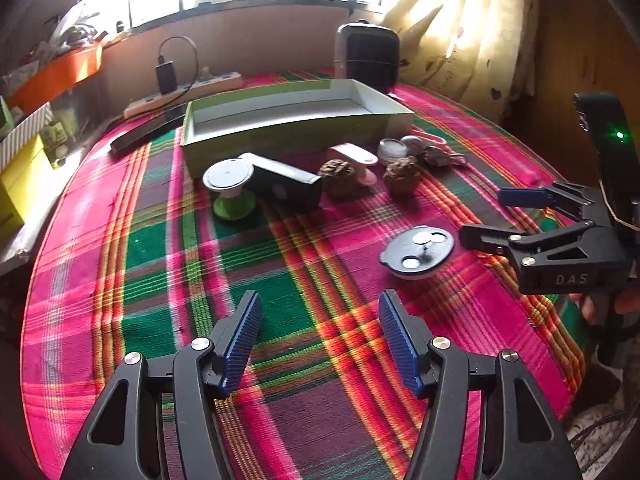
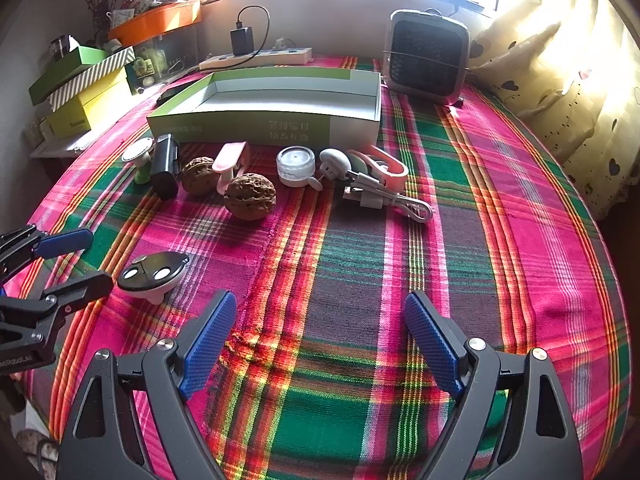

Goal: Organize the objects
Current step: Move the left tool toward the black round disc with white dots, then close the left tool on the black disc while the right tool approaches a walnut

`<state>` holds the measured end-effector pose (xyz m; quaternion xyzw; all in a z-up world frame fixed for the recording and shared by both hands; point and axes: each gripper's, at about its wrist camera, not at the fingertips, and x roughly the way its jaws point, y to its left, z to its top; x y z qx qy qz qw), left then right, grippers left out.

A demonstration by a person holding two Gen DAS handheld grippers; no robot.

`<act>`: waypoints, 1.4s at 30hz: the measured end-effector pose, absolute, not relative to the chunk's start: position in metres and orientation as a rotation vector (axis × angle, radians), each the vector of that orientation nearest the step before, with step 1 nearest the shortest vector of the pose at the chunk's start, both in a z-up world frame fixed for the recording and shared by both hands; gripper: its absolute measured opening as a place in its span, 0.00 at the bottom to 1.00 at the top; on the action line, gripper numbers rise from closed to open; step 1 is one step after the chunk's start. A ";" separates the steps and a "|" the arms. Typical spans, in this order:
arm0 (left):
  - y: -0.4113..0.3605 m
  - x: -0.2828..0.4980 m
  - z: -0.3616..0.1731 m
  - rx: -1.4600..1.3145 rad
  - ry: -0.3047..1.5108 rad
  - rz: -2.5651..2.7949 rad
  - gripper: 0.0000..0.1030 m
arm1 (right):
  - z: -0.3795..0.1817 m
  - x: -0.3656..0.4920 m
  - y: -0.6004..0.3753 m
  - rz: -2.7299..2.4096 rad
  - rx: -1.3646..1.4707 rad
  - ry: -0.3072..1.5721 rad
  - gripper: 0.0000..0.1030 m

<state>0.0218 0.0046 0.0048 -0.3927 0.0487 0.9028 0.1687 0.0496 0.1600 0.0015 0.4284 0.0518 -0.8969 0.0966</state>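
Observation:
A shallow green-and-white box (image 1: pixel 280 128) (image 2: pixel 264 112) lies open and empty at the back of the plaid-covered table. In front of it stands a row of small objects: a green-footed round disc (image 1: pixel 229 184), a black box (image 1: pixel 284 184) (image 2: pixel 166 166), two walnuts (image 2: pixel 250 196) (image 2: pixel 197 174), a pink holder (image 2: pixel 229 164), a clear round jar (image 2: pixel 296 166), pink earphones (image 2: pixel 380 168) and a white cable (image 2: pixel 384 198). A black round disc with silver dots (image 1: pixel 418 250) (image 2: pixel 154 274) lies alone nearer me. My left gripper (image 1: pixel 320 340) is open and empty above the cloth. My right gripper (image 2: pixel 320 344) (image 1: pixel 480 216) is open and empty beside the black disc.
A grey fan heater (image 2: pixel 426 56) stands at the back right. A power strip with a black charger (image 2: pixel 256 56) lies behind the box. Stacked yellow and green boxes (image 2: pixel 80 96) and an orange tray (image 2: pixel 156 20) sit at the left. A curtain (image 2: pixel 560 80) hangs on the right.

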 end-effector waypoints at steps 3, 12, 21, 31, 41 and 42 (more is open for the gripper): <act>0.019 0.026 0.009 -1.057 0.186 2.513 0.58 | 0.001 0.050 0.163 -2.650 1.266 0.150 0.84; 0.052 0.014 0.011 -1.060 0.280 2.395 0.58 | 0.002 0.051 0.166 -2.631 1.261 0.162 0.84; 0.060 -0.002 0.008 -1.109 0.280 2.379 0.57 | 0.002 0.052 0.167 -2.640 1.266 0.158 0.84; 0.054 -0.009 0.008 -1.124 0.253 2.422 0.36 | 0.002 0.051 0.166 -2.636 1.274 0.161 0.84; 0.045 -0.012 0.010 -1.131 0.186 2.446 0.29 | 0.005 0.050 0.160 -2.634 1.271 0.197 0.84; 0.043 -0.013 0.010 -1.134 0.176 2.448 0.28 | 0.007 0.050 0.160 -2.635 1.255 0.185 0.84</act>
